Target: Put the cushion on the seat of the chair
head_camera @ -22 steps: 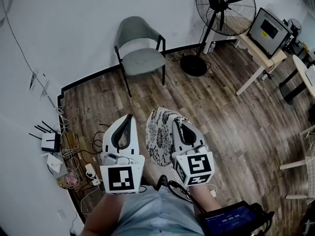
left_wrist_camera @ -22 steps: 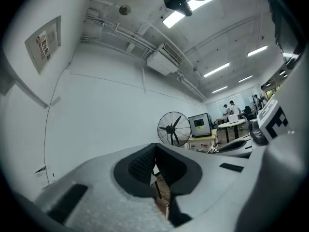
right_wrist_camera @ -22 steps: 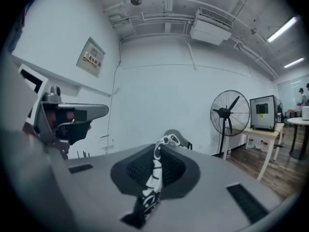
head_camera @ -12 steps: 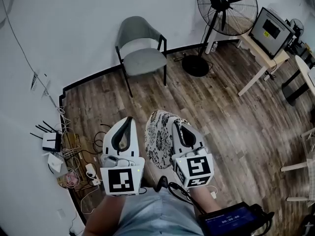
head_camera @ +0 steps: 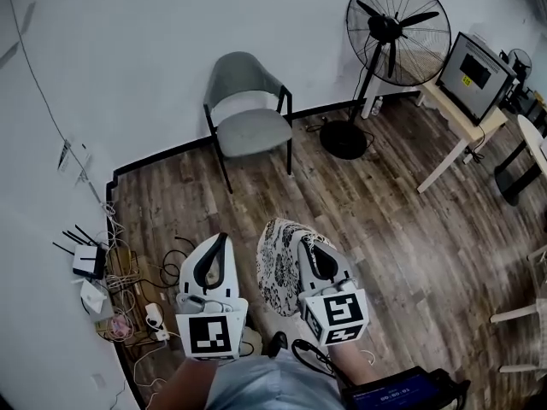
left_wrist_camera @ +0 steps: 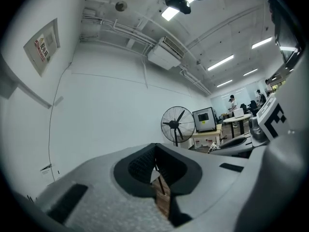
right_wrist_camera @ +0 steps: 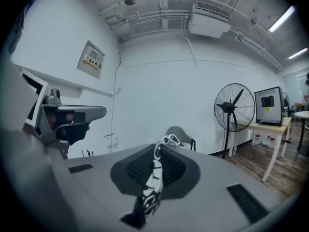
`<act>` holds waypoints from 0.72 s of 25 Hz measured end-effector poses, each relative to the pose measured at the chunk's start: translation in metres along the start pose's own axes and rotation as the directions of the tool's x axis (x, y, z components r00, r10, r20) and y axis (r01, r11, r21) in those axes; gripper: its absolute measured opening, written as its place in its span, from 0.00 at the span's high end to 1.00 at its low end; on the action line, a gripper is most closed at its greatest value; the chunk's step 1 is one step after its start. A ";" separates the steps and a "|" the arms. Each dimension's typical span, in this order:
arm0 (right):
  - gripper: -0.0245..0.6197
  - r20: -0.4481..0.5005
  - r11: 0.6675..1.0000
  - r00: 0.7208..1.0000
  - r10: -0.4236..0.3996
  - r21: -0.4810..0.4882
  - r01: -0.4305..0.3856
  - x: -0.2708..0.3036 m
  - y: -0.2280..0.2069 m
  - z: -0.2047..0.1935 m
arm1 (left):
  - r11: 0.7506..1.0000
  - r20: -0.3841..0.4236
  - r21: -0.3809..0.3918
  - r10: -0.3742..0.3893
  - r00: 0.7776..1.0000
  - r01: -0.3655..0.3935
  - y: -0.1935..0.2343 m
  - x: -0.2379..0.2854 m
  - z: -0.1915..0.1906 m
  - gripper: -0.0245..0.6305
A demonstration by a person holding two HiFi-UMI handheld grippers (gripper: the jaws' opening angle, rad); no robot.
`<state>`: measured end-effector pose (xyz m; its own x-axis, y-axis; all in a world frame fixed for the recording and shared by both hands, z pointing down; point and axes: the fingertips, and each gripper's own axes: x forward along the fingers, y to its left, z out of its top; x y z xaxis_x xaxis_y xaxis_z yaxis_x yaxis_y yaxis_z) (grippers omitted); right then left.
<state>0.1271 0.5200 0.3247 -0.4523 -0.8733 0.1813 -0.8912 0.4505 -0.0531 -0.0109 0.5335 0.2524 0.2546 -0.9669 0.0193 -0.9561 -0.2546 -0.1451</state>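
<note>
The grey chair [head_camera: 248,109] stands against the white wall with its seat [head_camera: 253,131] bare. The black-and-white patterned cushion [head_camera: 279,263] hangs upright over the wood floor, well short of the chair. My right gripper [head_camera: 314,248] is shut on its right edge. In the right gripper view the cushion fabric [right_wrist_camera: 153,182] is pinched between the jaws of my right gripper [right_wrist_camera: 161,149], with the chair [right_wrist_camera: 179,133] beyond. My left gripper [head_camera: 215,244] hovers just left of the cushion, apart from it. In its own view my left gripper [left_wrist_camera: 155,150] is shut on nothing.
A tall standing fan [head_camera: 397,24] is right of the chair. A wooden table with a monitor [head_camera: 468,68] stands at the far right. Routers, a power strip and tangled cables [head_camera: 111,272] lie by the left wall. A dark tablet [head_camera: 402,393] is at the bottom edge.
The chair, the fan and both grippers sit a little lower in the head view than before. The grippers keep their places side by side, the right one still gripping the cushion.
</note>
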 end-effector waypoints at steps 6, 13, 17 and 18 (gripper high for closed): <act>0.94 -0.022 1.000 1.000 0.014 -0.001 -0.014 0.048 -0.015 -0.002 | 1.000 -0.023 -0.009 0.008 1.000 -0.008 0.018 0.043 -0.016 0.95; 0.94 -0.040 1.000 0.999 0.007 0.007 -0.007 0.148 -0.040 0.000 | 0.999 -0.065 -0.050 -0.002 0.998 -0.001 0.069 0.134 -0.050 0.95; 0.94 -0.040 1.000 0.999 -0.017 0.005 0.017 0.205 -0.048 0.011 | 0.999 -0.084 -0.050 -0.013 0.996 0.009 0.107 0.185 -0.058 0.95; 0.94 -0.038 1.000 0.999 -0.024 0.004 0.025 0.220 -0.052 0.016 | 0.999 -0.084 -0.050 -0.017 0.996 0.013 0.116 0.199 -0.058 0.95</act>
<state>0.0729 0.3014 0.3518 -0.4286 -0.8763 0.2198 -0.9022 0.4282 -0.0521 -0.0800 0.3107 0.2967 0.2574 -0.9606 0.1051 -0.9589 -0.2673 -0.0948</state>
